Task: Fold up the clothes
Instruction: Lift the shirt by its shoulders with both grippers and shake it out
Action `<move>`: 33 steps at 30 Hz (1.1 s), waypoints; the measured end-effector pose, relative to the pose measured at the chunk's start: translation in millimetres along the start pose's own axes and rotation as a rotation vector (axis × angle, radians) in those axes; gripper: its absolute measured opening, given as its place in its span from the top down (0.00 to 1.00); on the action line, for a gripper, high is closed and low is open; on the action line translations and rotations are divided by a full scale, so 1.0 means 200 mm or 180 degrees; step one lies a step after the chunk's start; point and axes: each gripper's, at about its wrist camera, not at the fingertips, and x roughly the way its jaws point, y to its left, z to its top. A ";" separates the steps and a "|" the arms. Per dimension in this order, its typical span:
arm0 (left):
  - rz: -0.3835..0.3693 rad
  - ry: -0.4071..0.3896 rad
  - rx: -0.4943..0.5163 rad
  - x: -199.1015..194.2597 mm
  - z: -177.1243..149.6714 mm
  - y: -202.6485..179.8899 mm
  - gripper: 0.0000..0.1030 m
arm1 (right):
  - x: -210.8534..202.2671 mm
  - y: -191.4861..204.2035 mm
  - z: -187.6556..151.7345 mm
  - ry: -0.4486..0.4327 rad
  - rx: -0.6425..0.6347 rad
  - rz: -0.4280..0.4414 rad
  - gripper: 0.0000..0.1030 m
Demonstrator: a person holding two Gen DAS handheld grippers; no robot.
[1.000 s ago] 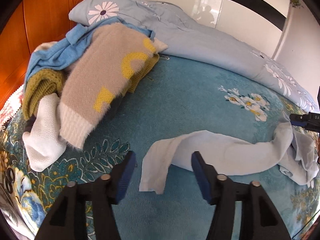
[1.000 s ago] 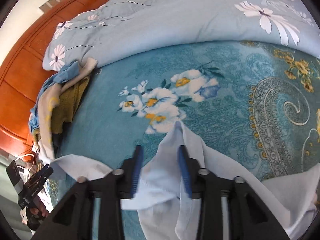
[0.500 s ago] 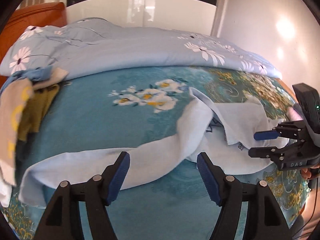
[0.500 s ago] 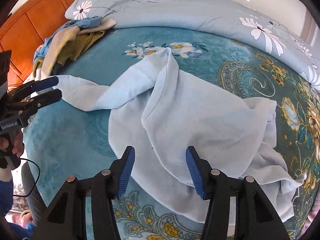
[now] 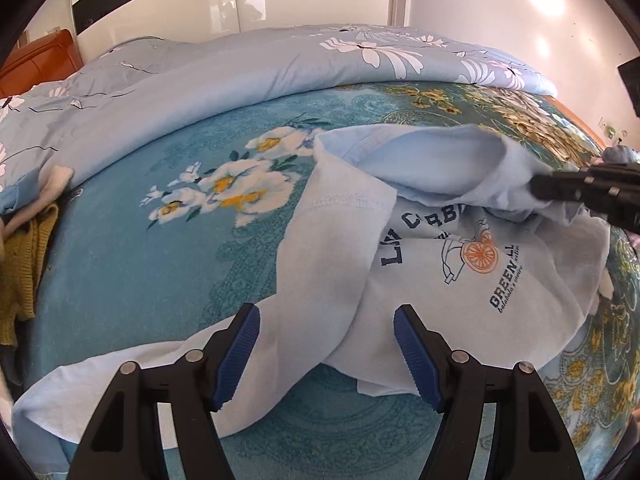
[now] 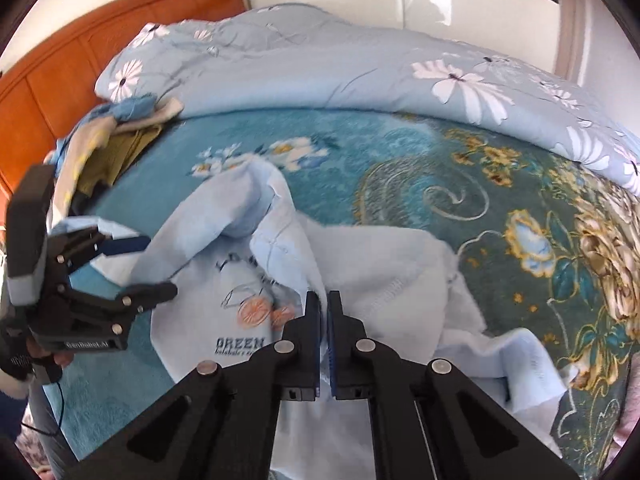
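Pale blue printed shirt (image 5: 420, 280) crumpled on the teal bed (image 5: 140, 260), from centre toward 3 o'clock in the left wrist view. Left gripper (image 5: 326, 354) over a sleeve, jaws wide, pressing nothing. Right gripper (image 6: 323, 320) at 6 o'clock in its own view, jaws pinched on a shirt fold. Best to clamp the sleeve cuff, then draw both ends apart and flat. Print partly covered; clothes pile (image 6: 100, 148) at 9 o'clock cut off, blurred.

- A bed (image 5: 132, 264) with a teal floral cover.
- On it: a crumpled pale blue shirt (image 5: 460, 280), a folded floral quilt (image 5: 240, 68), a clothes pile (image 6: 104, 148).
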 end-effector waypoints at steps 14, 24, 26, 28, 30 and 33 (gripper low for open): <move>0.0317 -0.0823 -0.0368 -0.48 0.22 0.22 0.96 | -0.56 -0.20 0.26 -0.0855 0.0396 -0.0383 0.98; 0.0584 -0.2066 0.0037 -1.63 0.45 0.15 0.96 | -1.54 0.14 0.51 -0.1877 0.0050 -0.0785 0.98; 0.0639 -0.2264 0.0115 -1.84 0.41 0.13 0.96 | -1.72 0.23 0.50 -0.2048 -0.0034 -0.0831 0.98; 0.0680 -0.2405 0.0199 -2.01 0.33 0.11 0.96 | -1.86 0.30 0.45 -0.2187 -0.0125 -0.0834 0.98; 0.0743 -0.2505 0.0297 -2.15 0.23 0.09 0.96 | -1.97 0.37 0.39 -0.2296 -0.0196 -0.0807 0.98; 0.0838 -0.2653 0.0446 -2.36 0.09 0.05 0.96 | -2.09 0.44 0.30 -0.2403 -0.0291 -0.0742 0.98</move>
